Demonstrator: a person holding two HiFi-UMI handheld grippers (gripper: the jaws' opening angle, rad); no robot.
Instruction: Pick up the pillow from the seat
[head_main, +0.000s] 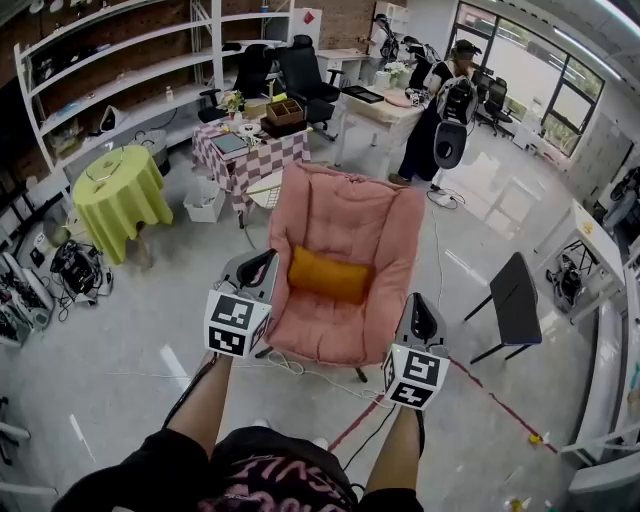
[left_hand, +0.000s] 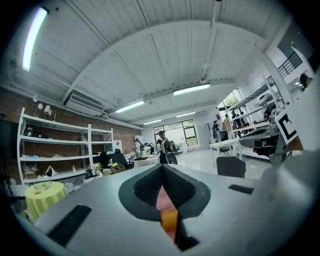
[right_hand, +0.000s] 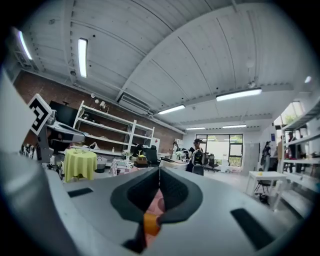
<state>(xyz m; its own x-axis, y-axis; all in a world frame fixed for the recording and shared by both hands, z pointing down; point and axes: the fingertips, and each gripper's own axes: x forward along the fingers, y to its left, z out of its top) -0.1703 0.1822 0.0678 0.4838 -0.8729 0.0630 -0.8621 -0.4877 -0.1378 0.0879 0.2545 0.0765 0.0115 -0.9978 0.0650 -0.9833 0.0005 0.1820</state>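
Note:
An orange pillow (head_main: 328, 275) lies across the seat of a pink padded chair (head_main: 345, 215), in the middle of the head view. My left gripper (head_main: 262, 264) hovers at the chair's front left edge, jaws shut and empty, a short way left of the pillow. My right gripper (head_main: 421, 308) is held level at the chair's front right corner, also shut with nothing in it. In the left gripper view the closed gripper (left_hand: 161, 174) leaves a slit below that shows the pillow (left_hand: 169, 219). The right gripper (right_hand: 159, 176) frames the pillow (right_hand: 150, 223) the same way.
A round table with a yellow cloth (head_main: 118, 190) stands at the left and a checkered table (head_main: 250, 150) behind the chair. A black side table (head_main: 516, 300) is at the right. A person (head_main: 440, 115) stands by desks at the back. Cables (head_main: 300, 368) trail under the chair.

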